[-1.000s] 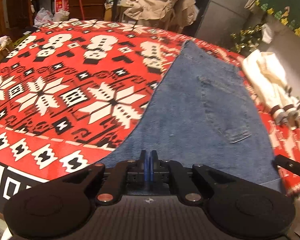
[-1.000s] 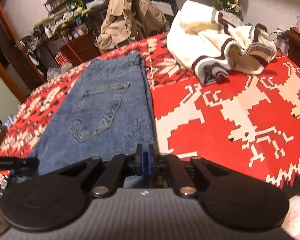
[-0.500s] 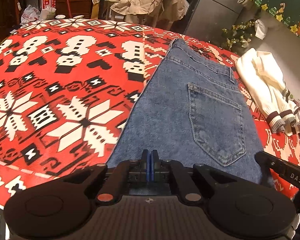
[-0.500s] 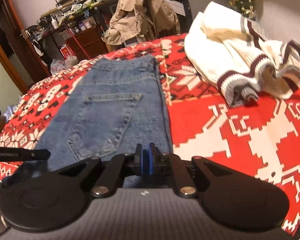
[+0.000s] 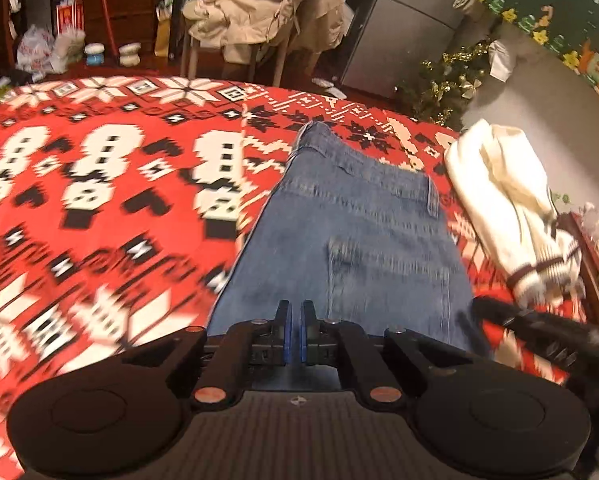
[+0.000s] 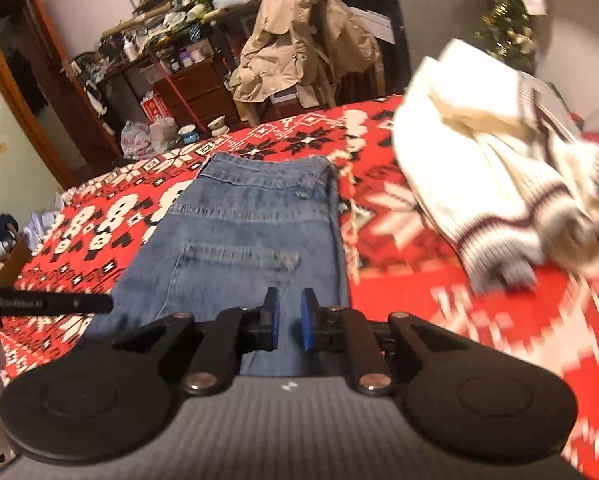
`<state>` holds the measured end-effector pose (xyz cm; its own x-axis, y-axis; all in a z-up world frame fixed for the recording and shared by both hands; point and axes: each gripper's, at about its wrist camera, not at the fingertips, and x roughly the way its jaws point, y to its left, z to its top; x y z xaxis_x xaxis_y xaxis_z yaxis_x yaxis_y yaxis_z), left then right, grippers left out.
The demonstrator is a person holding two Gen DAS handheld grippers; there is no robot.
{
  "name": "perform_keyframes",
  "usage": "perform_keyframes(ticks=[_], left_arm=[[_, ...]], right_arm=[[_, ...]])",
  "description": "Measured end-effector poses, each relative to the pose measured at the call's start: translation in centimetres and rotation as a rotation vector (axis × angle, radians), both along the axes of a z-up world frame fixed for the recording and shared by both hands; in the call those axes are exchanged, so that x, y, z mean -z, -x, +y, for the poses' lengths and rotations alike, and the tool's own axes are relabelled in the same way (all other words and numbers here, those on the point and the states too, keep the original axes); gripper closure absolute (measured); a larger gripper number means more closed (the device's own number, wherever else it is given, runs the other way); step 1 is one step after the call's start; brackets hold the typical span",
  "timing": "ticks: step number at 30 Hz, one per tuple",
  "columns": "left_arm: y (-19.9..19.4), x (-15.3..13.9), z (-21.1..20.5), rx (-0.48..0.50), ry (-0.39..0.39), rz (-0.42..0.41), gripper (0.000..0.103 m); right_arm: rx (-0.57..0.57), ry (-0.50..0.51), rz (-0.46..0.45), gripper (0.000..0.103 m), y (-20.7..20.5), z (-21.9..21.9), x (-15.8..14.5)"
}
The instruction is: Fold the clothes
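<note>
Both grippers sit low at the near end of one pair of jeans [image 5: 351, 232], pointing along it. The left gripper [image 5: 295, 332] shows a thin gap, the right gripper [image 6: 290, 325] a wider one (neither holds cloth). The jeans lie flat on the red blanket [image 5: 99, 200], near one white sweater [image 6: 479, 184].

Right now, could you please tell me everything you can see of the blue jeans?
The blue jeans are faded denim, folded into a long panel lying flat on the red patterned blanket. A back pocket faces up, with the waistband at the far end. The cream sweater lies apart to their right. Both grippers sit over the near end; whether either touches the fabric cannot be told.
</note>
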<state>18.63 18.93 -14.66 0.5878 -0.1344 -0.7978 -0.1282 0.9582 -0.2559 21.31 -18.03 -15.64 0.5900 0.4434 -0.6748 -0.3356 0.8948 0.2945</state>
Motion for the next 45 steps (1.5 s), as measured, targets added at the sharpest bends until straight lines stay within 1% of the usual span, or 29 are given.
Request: perform_keyframes(ticks=[2, 4, 7, 10, 13, 16, 18, 21, 23, 24, 27, 29, 30, 31, 34, 35, 36, 37, 38, 39, 40, 43, 45], left_arm=[[-1.8, 0.7, 0.0, -0.004, 0.003, 0.025, 0.100], [-2.5, 1.7, 0.1, -0.007, -0.023, 0.058, 0.100], [-2.0, 2.4, 0.6, 0.019, -0.033, 0.065, 0.100], [-1.6, 1.6, 0.8, 0.031, -0.022, 0.048, 0.100], [-2.5, 0.3, 0.1, 0.061, 0.017, 0.010, 0.100], [-4.5, -0.3, -1.2, 0.088, 0.032, -0.006, 0.100], [-5.9, 0.1, -1.9, 0.097, 0.043, 0.009, 0.100], [-7.5, 1.6, -1.8, 0.097, 0.068, 0.048, 0.100], [-8.0, 2.3, -1.4, 0.099, 0.085, 0.057, 0.100], [-7.9, 2.4, -1.1, 0.099, 0.105, 0.055, 0.100], [-7.7, 2.5, -0.3, 0.097, 0.137, 0.056, 0.100], [-7.5, 1.8, -0.2, 0.094, 0.107, 0.053, 0.101], [-7.4, 1.4, -0.2, 0.097, 0.090, 0.048, 0.098], [-7.3, 0.8, 0.1, 0.100, 0.089, 0.037, 0.095], [-7.8, -1.0, 0.9, 0.101, 0.083, -0.007, 0.091], [-8.3, -1.6, 1.1, 0.100, 0.076, -0.020, 0.084], [-8.9, -2.0, 1.3, 0.096, 0.069, -0.029, 0.074], [-9.7, -2.2, 1.5, 0.088, 0.063, -0.032, 0.069], [-10.7, -2.2, 1.8, 0.083, 0.059, -0.027, 0.065], [-11.6, -2.1, 2.1, 0.077, 0.066, -0.013, 0.065], [-12.5, -2.0, 2.4, 0.072, 0.075, 0.002, 0.065], [-14.9, -1.1, 3.4, 0.050, 0.120, 0.047, 0.059], [-16.2, -0.6, 3.6, 0.059, 0.123, 0.072, 0.048]], right_arm=[[-0.004, 0.002, 0.006, 0.091, -0.5, -0.2, 0.3], [-0.008, 0.003, 0.013, 0.091, -0.9, -0.5, 0.6], [-0.014, 0.005, 0.023, 0.092, -1.5, -0.9, 1.1], [-0.020, 0.006, 0.033, 0.089, -2.1, -1.3, 1.5], [-0.025, 0.008, 0.043, 0.089, -2.7, -1.7, 2.0], [-0.064, -0.007, 0.014, 0.089, -3.9, 0.2, 1.0], [-0.090, 0.002, 0.006, 0.089, -4.9, 1.9, 0.8], [-0.097, 0.040, 0.027, 0.090, -6.3, 3.4, 1.7], [-0.095, 0.062, 0.033, 0.097, -6.9, 3.4, 2.5], [-0.091, 0.066, 0.033, 0.103, -7.0, 3.0, 2.6], [-0.080, 0.077, 0.033, 0.103, -7.2, 1.8, 2.8], [-0.073, 0.085, 0.032, 0.103, -7.3, 1.0, 3.0], [-0.063, 0.071, 0.042, 0.103, -7.5, 0.3, 2.9], [-0.052, 0.054, 0.053, 0.093, -7.6, -0.4, 2.8], [-0.055, -0.057, 0.076, 0.089, -8.5, -2.2, 2.1], [-0.053, -0.084, 0.082, 0.087, -8.9, -2.5, 1.8], [-0.056, -0.097, 0.086, 0.084, -9.6, -2.5, 1.5], [-0.059, -0.109, 0.089, 0.084, -10.3, -2.4, 1.2], [-0.074, -0.111, 0.095, 0.082, -11.1, -2.0, 1.1], [-0.090, -0.113, 0.100, 0.076, -11.8, -1.6, 1.1], [-0.096, -0.104, 0.109, 0.072, -12.7, -1.2, 1.2], [-0.106, -0.078, 0.137, 0.072, -15.3, 0.1, 1.4], [-0.105, -0.064, 0.157, 0.069, -16.8, 0.7, 1.6]])
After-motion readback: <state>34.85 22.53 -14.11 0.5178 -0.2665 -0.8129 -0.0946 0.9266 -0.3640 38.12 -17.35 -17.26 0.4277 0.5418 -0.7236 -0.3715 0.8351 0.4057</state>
